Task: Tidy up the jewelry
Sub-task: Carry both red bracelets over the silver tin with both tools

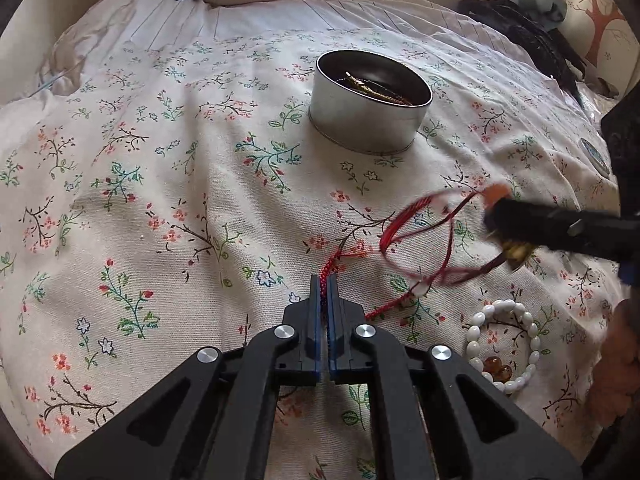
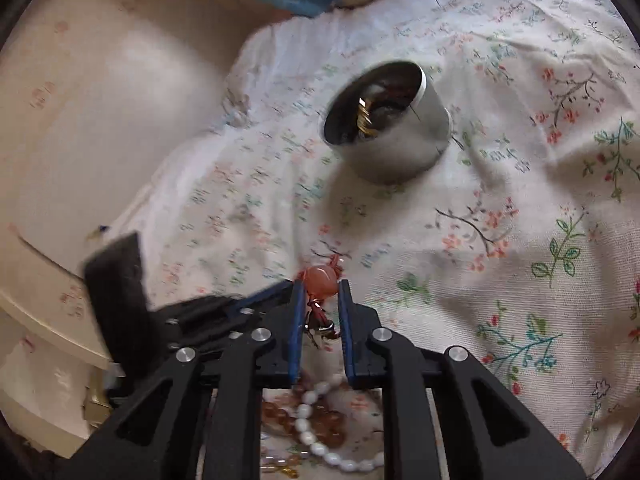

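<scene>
Red cord necklace (image 1: 420,232) hangs stretched between the two grippers above the floral bedsheet (image 1: 160,200), near the round metal tin (image 1: 368,120) that already holds a gold chain (image 1: 376,90). Left gripper (image 1: 324,280): jaws closed on the braided red end of the cord. Right gripper (image 2: 320,286): jaws pinch the orange bead (image 2: 320,278) at the cord's other end, a small gap left on each side. Judgement: cord is light, limp, tangle-prone; loops will sag and snag. Bead is smooth and rounded, likely slippery, so the braided section offers the surer hold. White bead bracelet (image 1: 504,344) and amber beads (image 1: 496,368) lie on the sheet just below, apart from the cord.
</scene>
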A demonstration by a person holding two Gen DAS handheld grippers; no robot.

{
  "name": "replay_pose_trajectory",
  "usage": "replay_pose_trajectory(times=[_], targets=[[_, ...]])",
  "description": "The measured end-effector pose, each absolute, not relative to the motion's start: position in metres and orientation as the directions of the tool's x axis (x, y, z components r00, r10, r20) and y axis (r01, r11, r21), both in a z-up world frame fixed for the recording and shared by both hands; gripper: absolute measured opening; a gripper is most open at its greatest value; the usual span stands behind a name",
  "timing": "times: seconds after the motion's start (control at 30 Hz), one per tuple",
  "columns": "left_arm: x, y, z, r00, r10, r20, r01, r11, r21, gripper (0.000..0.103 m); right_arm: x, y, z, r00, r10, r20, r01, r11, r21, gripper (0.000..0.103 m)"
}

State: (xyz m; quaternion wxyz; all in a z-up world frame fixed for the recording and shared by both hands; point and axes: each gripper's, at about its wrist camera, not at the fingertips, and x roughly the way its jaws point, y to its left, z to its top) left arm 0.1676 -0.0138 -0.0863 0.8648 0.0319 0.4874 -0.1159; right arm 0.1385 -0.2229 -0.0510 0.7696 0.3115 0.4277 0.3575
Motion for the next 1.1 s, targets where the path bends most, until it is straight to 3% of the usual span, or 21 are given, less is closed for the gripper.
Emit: replay_pose_trajectory(times=[0.2, 0.4, 0.53, 0.67, 0.8, 1.1], targets=[[0.169, -0.014, -0.088, 0.494, -0.155, -0.855, 0.228, 0.973, -0.045, 0.003, 0.126, -0.278, -0.033, 0.532, 0.838, -0.12, -0.304, 0.321, 0.897, 0.017], [0.164, -0.006, -0.074, 0.527, -0.225, -0.82, 0.228, 0.967, -0.118, 0.003, 0.133, -0.273, -0.032, 0.548, 0.796, -0.255, -0.25, 0.447, 0.859, 0.017], [0.151, 0.005, -0.039, 0.595, -0.43, -0.679, 0.282, 0.903, -0.324, 0.003, 0.13, -0.259, -0.024, 0.567, 0.747, -0.348, -0.249, 0.558, 0.792, 0.017], [0.142, 0.008, -0.011, 0.638, -0.54, -0.549, 0.326, 0.835, -0.443, 0.003, 0.124, -0.26, -0.02, 0.612, 0.7, -0.368, -0.228, 0.602, 0.766, 0.017], [0.143, -0.004, 0.005, 0.662, -0.559, -0.499, 0.349, 0.819, -0.455, 0.003, 0.126, -0.257, -0.012, 0.659, 0.667, -0.348, -0.228, 0.618, 0.753, 0.017], [0.163, -0.021, 0.016, 0.707, -0.518, -0.481, 0.33, 0.844, -0.424, 0.003, 0.139, -0.247, 0.006, 0.722, 0.602, -0.342, -0.25, 0.687, 0.682, 0.017]])
